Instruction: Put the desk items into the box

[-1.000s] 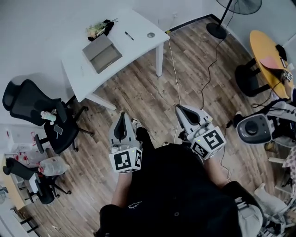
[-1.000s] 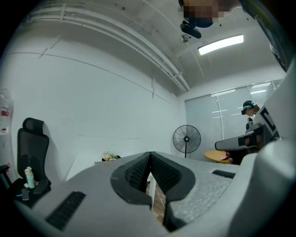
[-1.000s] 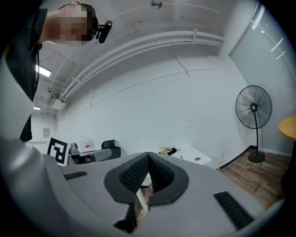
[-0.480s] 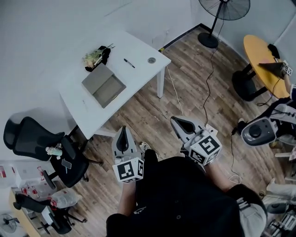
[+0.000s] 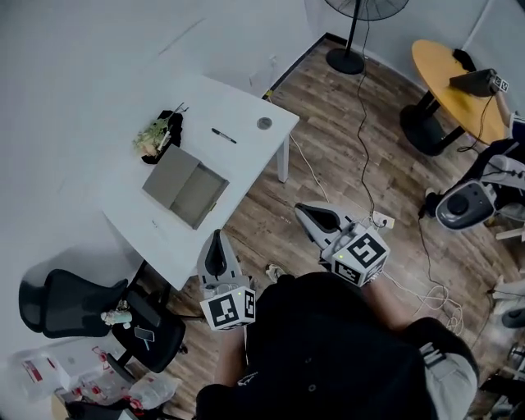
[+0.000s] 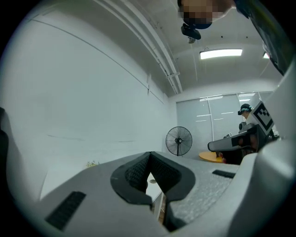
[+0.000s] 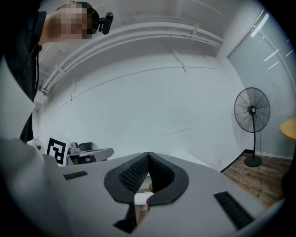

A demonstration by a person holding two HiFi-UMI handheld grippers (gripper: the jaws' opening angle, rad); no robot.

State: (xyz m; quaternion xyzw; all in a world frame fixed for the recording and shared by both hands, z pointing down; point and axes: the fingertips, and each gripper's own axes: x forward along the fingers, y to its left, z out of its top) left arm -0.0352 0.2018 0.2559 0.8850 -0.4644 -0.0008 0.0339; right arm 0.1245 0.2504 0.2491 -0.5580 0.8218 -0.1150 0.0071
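Note:
An open grey-brown box [image 5: 185,185] lies on the white desk [image 5: 246,164] at the upper left of the head view. Beside it are a black pen [image 5: 223,135], a small round item [image 5: 264,123] and a green bunch with a black thing [image 5: 155,135]. My left gripper [image 5: 216,236] is held in front of the body, short of the desk's near edge, shut and with nothing in it. My right gripper [image 5: 303,209] hangs over the wood floor to the right of the desk, also shut and bare. Their tips [image 6: 149,155] [image 7: 148,155] meet in both gripper views.
A black office chair [image 5: 74,305] stands at the lower left beside the desk. A standing fan [image 5: 354,25], a round yellow table [image 5: 447,70] and another chair [image 5: 463,205] are on the right. Cables [image 5: 361,139] and a power strip [image 5: 381,220] lie on the floor.
The desk has come lower in the head view. Both grippers stay shut, still held in front of the body.

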